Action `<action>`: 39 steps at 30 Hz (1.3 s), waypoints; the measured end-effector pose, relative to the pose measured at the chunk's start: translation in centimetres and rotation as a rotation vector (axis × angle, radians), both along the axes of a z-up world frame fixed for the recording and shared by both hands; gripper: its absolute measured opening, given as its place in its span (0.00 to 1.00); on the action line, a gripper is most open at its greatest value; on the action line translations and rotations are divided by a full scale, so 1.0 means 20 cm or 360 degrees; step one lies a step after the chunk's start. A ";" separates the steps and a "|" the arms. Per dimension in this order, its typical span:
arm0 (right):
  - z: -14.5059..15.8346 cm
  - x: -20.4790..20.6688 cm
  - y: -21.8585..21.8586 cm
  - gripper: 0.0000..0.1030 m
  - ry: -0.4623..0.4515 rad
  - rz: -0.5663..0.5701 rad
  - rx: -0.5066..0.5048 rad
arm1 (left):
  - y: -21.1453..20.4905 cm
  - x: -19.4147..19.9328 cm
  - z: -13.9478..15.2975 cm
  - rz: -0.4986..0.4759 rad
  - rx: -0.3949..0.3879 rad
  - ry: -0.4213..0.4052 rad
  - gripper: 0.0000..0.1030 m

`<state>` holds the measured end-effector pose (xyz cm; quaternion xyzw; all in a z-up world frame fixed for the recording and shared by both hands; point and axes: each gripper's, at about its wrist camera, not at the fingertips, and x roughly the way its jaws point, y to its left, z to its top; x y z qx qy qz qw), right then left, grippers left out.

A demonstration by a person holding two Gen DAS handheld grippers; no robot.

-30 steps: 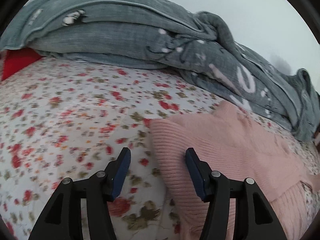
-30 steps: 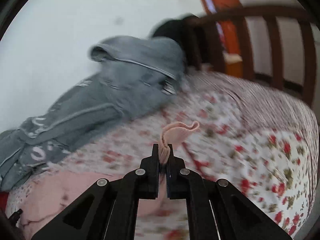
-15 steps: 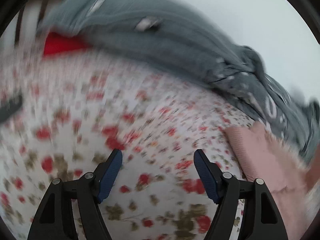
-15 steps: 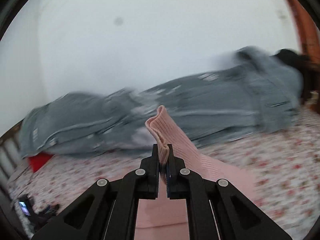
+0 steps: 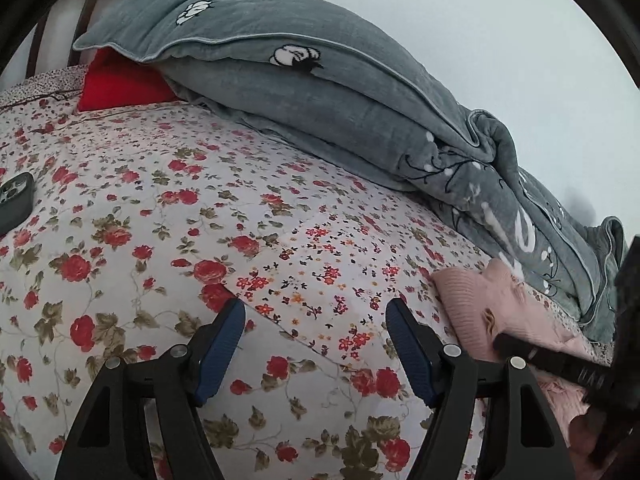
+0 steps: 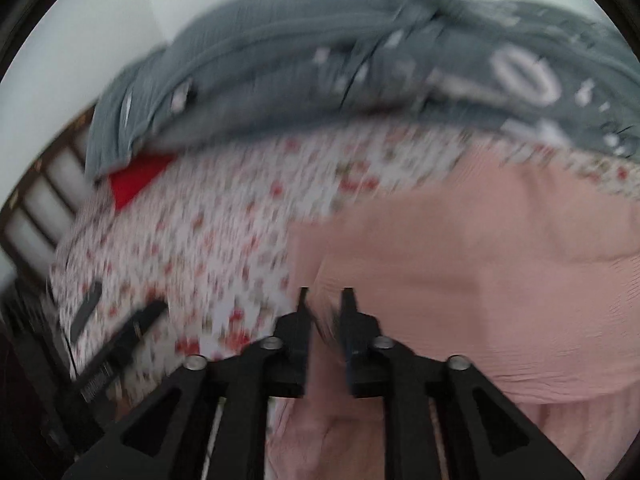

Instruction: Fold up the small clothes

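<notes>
pink knit garment (image 6: 460, 280) on the floral bedsheet (image 5: 200, 200), one fold laid; right gripper (image 6: 326, 300) jaws opening around its edge, left gripper (image 5: 316, 320) spread, empty; further folds likely remain.

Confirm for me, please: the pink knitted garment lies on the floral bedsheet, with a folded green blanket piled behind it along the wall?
Not quite: the blanket is grey, not green, as the left wrist view shows clearly. The rest stands: the pink knitted garment lies on the floral bedsheet, with that blanket piled behind it along the wall.
</notes>
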<state>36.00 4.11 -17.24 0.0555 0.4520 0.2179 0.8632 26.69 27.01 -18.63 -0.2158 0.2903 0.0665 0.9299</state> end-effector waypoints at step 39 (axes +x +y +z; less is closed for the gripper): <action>-0.08 -0.99 -1.59 0.59 -0.0373 -0.0657 -0.0045 | -0.80 0.41 0.20 -0.0522 0.0256 0.0317 0.54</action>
